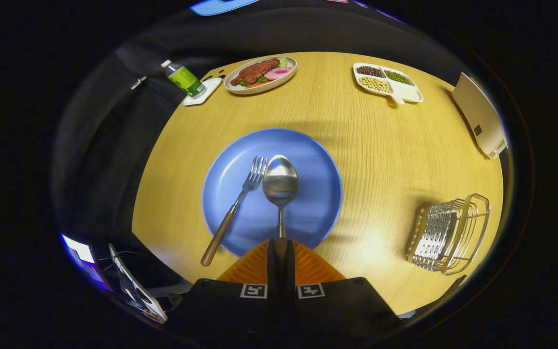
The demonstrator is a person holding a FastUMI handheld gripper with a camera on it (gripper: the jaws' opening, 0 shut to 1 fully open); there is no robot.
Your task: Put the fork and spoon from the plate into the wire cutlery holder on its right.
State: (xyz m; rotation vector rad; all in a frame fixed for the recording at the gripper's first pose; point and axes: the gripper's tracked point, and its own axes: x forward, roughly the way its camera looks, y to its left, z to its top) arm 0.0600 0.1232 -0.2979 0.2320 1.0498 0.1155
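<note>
- Jaws of the gripper (280,252) closed together on the spoon (280,183) handle; both fingers press on it from either side.
- Spoon runs straight ahead from the jaws, bowl facing up over the middle of the blue plate (317,160); whether it touches the plate or is lifted off, cannot tell.
- Fork (237,206) just left of the spoon, tilted, tines on the plate near the spoon bowl, wooden handle sticking out over the plate's near-left rim onto the counter (356,135).
- Wire cutlery holder (448,232) on the counter, right of the plate and well apart from it.
- Farther off: oval dish of food (261,74) beyond the plate; green bottle (183,78) to its left on a white coaster (209,91).
- Divided white tray (407,92) with beans, far right; a tan upright panel (480,114) at the counter's right edge.
</note>
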